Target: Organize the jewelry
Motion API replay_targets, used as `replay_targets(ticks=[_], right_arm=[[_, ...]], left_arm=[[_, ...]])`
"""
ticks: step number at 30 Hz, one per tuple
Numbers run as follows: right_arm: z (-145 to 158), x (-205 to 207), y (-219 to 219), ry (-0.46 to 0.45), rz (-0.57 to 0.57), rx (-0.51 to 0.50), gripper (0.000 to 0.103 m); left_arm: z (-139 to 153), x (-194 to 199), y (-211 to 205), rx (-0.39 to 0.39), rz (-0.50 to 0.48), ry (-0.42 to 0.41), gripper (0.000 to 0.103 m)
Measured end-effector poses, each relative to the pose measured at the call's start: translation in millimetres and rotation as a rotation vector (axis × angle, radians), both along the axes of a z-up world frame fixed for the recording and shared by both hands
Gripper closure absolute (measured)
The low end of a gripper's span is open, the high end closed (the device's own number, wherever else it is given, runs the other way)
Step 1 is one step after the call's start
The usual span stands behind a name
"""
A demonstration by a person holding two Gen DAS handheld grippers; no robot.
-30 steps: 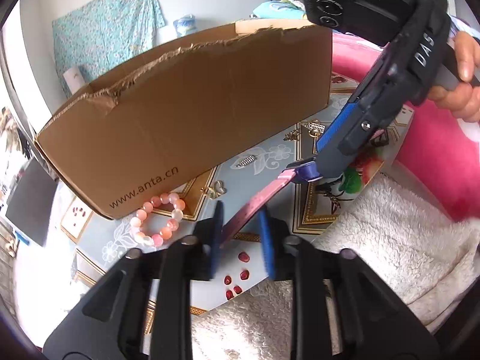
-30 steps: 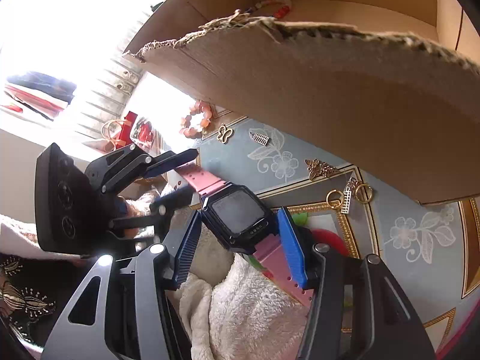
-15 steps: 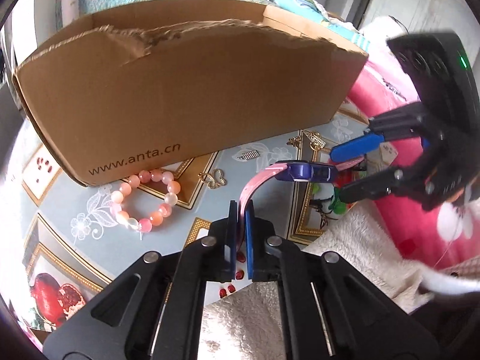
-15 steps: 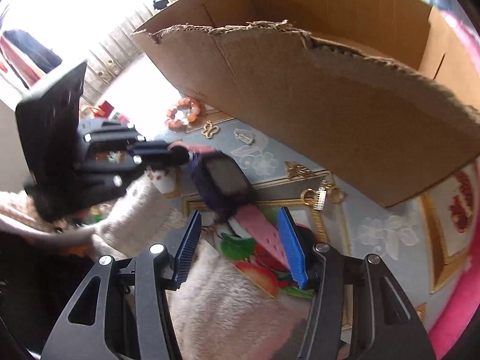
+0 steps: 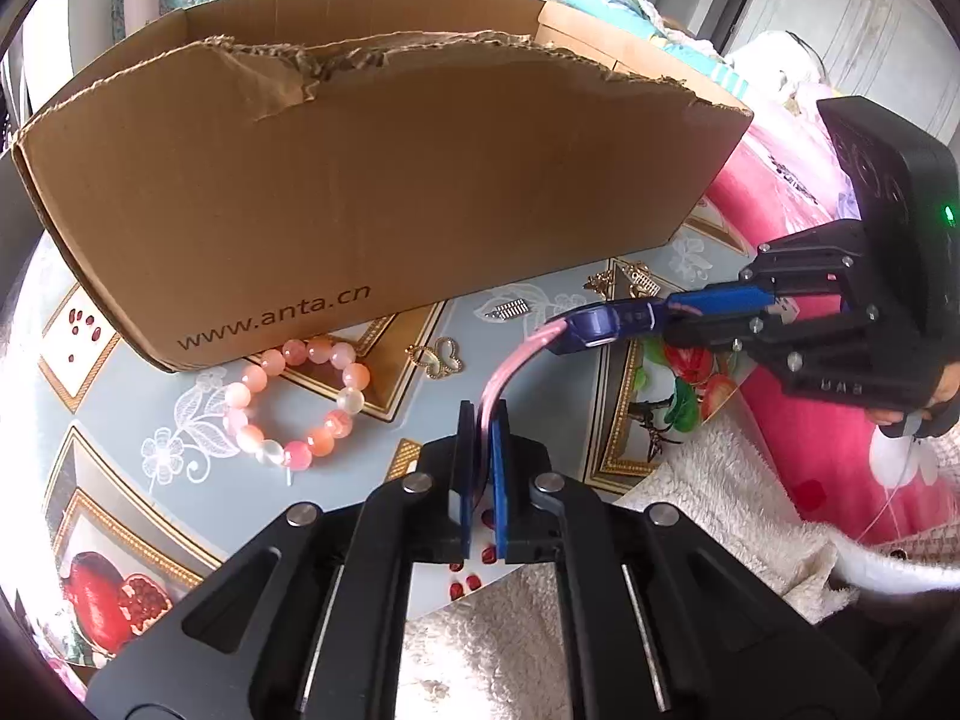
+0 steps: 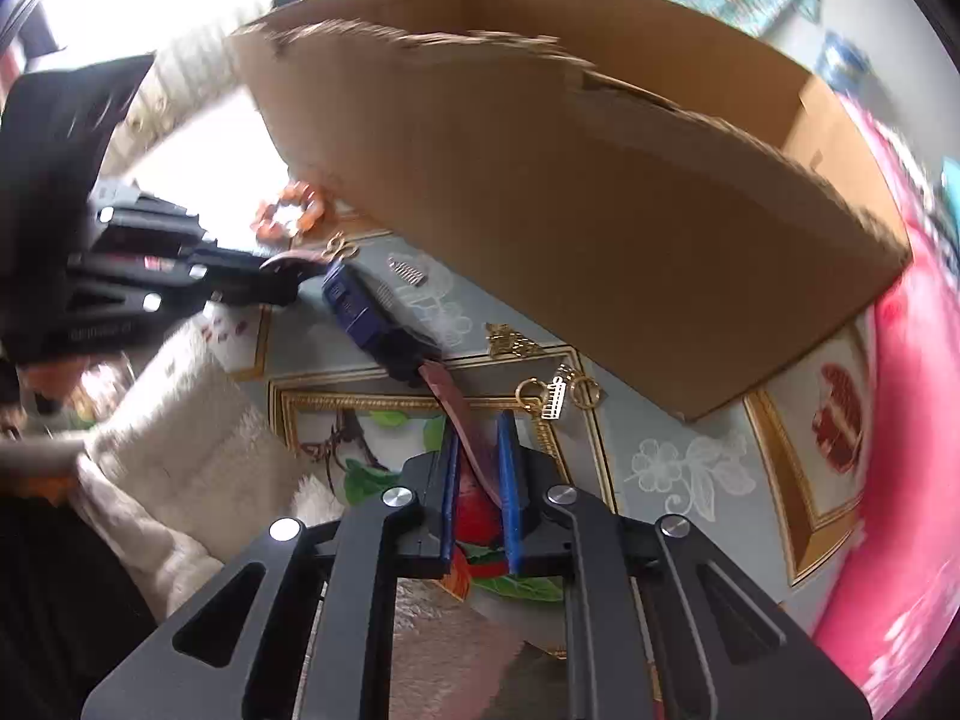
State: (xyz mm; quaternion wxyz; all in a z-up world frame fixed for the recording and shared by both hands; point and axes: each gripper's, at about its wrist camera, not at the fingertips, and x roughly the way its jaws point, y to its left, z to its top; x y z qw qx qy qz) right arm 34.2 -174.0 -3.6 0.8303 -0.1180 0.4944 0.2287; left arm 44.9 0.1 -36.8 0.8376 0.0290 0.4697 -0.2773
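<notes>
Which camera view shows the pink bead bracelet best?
The left wrist view: the bead bracelet lies sharp and whole on the table, beside the cardboard box. In the right wrist view it is small, blurred and washed out by glare.

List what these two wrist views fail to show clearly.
- Inside of the brown cardboard box: left wrist view, floor hidden by its tall front wall.
- Face of the dark blue watch with pink strap: right wrist view, motion-blurred; left view shows it edge-on.
- Small gold charms: too small to identify.
</notes>
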Motion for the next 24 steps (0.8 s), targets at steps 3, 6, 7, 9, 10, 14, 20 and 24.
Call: replay_targets(ticks=[3,6,7,9,10,14,20,24], right_arm=[[0,4,-9,0.014,-0.034,0.043,0.093],[-1,6,-12,0.009,-0.049,0.062,0.093],[-1,5,-13,0.005,-0.055,0.067,0.093],[-2,6,-15,-0.004,-0.063,0.076,0.093],[-1,5,-18,-0.01,-0.069,0.081,0.093],[1,-4,-19,-0.039,-0.095,0.082,0.097],[1,-15,-19,-0.08,-0.171,0.142,0.097],[4,-22,-28,-0.101,-0.207,0.19,0.097]], left_arm=[[2,0,5,0.016,-0.004,0.001,0.09],[1,-1,8,0.035,-0.003,0.0,0.09],[0,-2,8,0.041,-0.002,-0.003,0.09],[0,-3,9,0.044,0.001,-0.007,0.093],[0,-3,9,0.048,0.005,-0.015,0.094],[3,-7,7,0.054,0.015,-0.054,0.1],[12,-14,5,0.062,0.026,-0.097,0.101],[24,-23,5,0.078,0.018,-0.136,0.101]])
